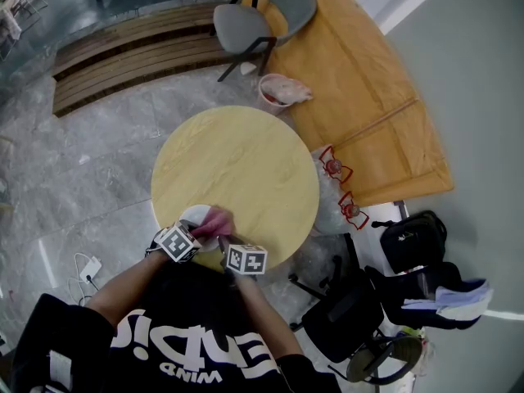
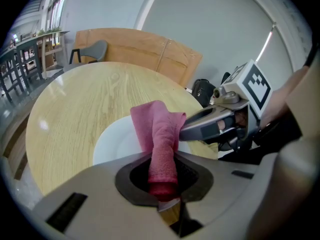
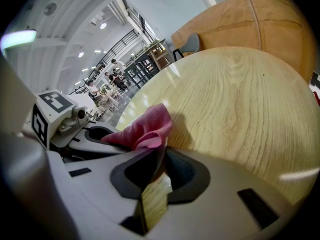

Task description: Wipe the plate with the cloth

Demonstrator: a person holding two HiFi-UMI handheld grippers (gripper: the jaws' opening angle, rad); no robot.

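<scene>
My left claw (image 2: 162, 176) is clenched on the pink cloth (image 2: 159, 129), a bunched woven fold standing up over the white plate (image 2: 116, 143). The plate sits at the near left edge of the round wooden table (image 2: 85, 99). My right claw (image 3: 161, 160) pinches its right rim.
</scene>
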